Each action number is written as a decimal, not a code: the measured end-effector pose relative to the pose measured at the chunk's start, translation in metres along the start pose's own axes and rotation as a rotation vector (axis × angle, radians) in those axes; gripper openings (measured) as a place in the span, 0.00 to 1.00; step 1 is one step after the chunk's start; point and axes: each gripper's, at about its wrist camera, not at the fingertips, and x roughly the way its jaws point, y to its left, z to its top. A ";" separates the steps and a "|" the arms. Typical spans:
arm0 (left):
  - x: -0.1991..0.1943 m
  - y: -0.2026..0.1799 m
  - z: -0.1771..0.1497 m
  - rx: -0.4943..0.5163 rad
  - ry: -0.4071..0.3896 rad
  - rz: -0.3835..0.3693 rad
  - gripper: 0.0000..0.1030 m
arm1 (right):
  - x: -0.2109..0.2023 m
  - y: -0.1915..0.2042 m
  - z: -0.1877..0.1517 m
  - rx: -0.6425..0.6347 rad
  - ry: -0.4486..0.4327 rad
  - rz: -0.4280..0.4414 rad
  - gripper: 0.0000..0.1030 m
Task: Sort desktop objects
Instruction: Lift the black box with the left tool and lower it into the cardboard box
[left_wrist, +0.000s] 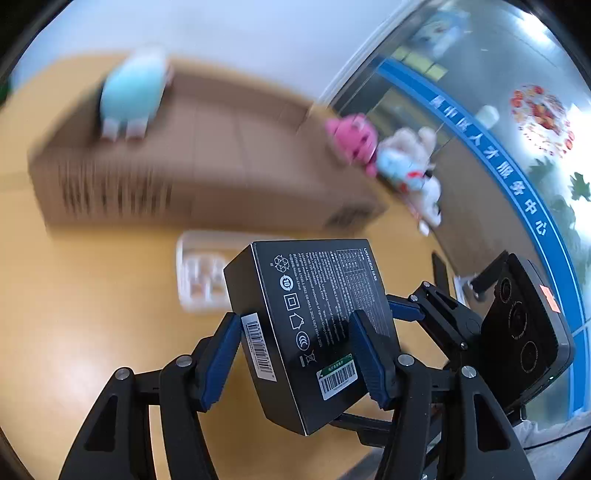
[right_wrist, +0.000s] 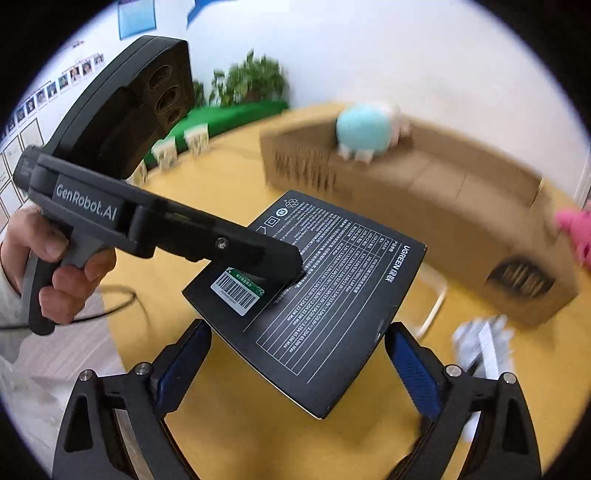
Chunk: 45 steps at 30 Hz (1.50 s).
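Note:
A black UGREEN box with white print and barcode stickers is clamped between the blue pads of my left gripper, held above the yellow table. In the right wrist view the same box hangs in the air with the left gripper shut on its near end. My right gripper is open, its blue pads on either side of the box's lower corner, apart from it. The right gripper body also shows in the left wrist view.
A long cardboard box lies across the table with a light blue plush toy on top. Pink and white plush toys sit by its right end. A clear plastic tray lies under the held box. White packaging lies at right.

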 end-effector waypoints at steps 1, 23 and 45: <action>-0.007 -0.006 0.011 0.027 -0.029 0.006 0.56 | -0.008 -0.003 0.012 -0.010 -0.034 -0.017 0.93; -0.135 -0.076 0.272 0.357 -0.444 0.058 0.56 | -0.110 -0.080 0.272 -0.194 -0.416 -0.202 0.93; 0.073 0.101 0.387 0.087 -0.083 0.148 0.56 | 0.120 -0.234 0.317 0.066 -0.128 -0.021 0.93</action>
